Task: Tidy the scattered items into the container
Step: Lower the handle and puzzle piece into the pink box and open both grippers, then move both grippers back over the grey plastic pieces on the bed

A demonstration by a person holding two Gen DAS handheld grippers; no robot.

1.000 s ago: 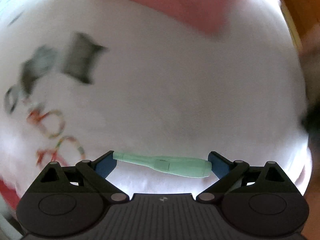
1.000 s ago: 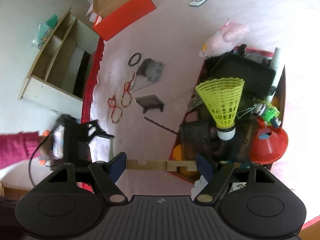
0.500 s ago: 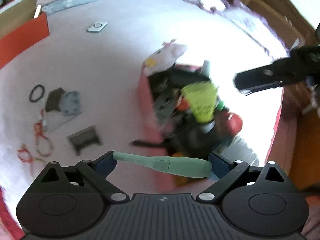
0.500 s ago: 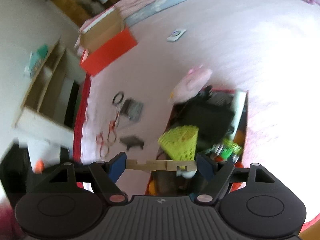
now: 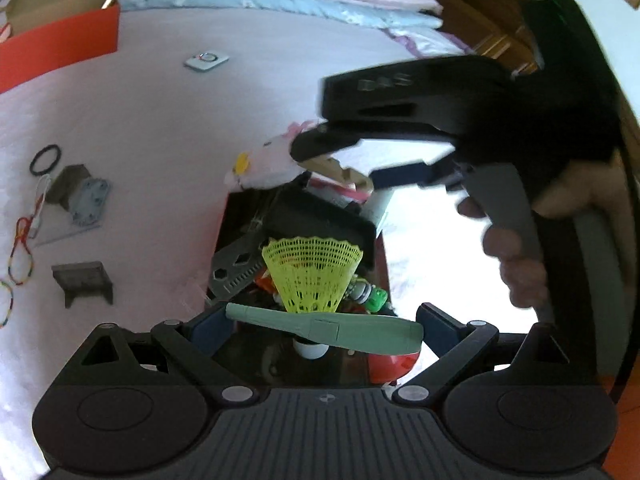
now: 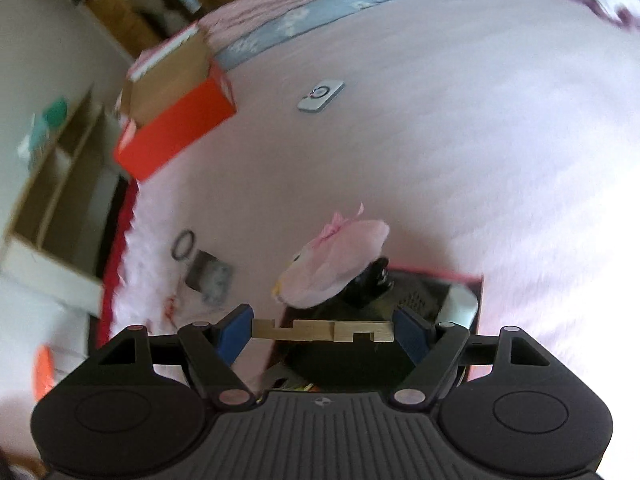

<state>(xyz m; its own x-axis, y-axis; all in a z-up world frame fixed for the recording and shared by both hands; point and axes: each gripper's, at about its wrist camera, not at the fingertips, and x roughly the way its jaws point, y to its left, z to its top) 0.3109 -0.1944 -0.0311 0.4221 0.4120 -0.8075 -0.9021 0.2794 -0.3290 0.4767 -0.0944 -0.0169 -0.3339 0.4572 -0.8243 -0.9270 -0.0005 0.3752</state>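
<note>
Left wrist: container (image 5: 240,216) newly below left tool (image 5: 324,326), tight on green handle (image 5: 352,330).

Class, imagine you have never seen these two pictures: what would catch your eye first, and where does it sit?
Probably the yellow shuttlecock, upright in the crowded red container on the bed. Just before it, the left gripper clamps a pale green tool endwise, while the right gripper holds a notched wooden piece beside a pink plush toy.

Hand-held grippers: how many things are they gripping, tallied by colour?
Green: 1, the green tool in the left hand-held gripper
Tan: 1, the notched wooden piece in the right hand-held gripper
Total: 2
</note>
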